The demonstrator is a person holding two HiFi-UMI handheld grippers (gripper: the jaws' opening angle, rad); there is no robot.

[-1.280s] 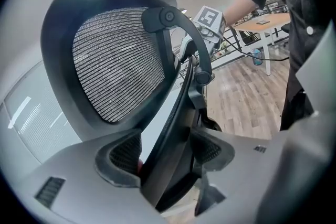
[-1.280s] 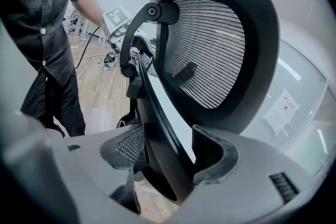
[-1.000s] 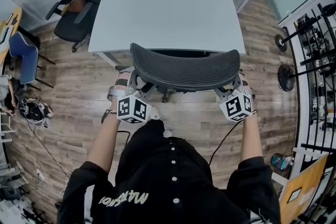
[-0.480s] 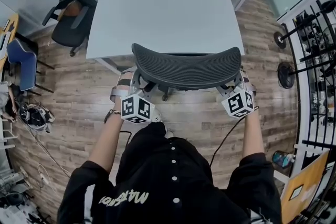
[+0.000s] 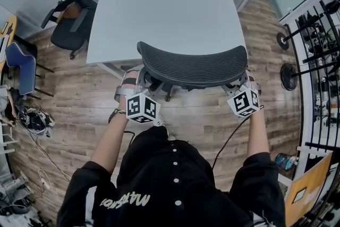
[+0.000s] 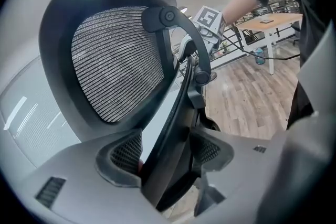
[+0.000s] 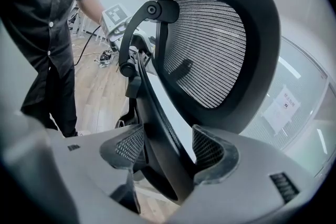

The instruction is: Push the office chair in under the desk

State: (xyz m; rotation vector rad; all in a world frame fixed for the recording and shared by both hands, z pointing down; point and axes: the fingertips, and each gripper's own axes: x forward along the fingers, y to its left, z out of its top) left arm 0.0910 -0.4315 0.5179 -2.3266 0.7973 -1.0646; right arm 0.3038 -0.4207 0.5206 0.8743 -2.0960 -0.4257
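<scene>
Seen from above, the white rectangular desk (image 5: 164,2) fills the upper centre. The black mesh-backed office chair (image 5: 194,67) sits mid-frame, its backrest just below the desk's near edge. My left gripper (image 5: 139,85) grips the backrest's left end and my right gripper (image 5: 240,86) its right end. A second black office chair (image 5: 71,2) stands upper left, beside the desk. A blue chair (image 5: 21,61) sits at the left edge.

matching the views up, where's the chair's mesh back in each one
Head view: back at centre, by the desk's near edge.
Left gripper view: back upper left.
Right gripper view: back upper right.
Shared landmark: the wood floor.
</scene>
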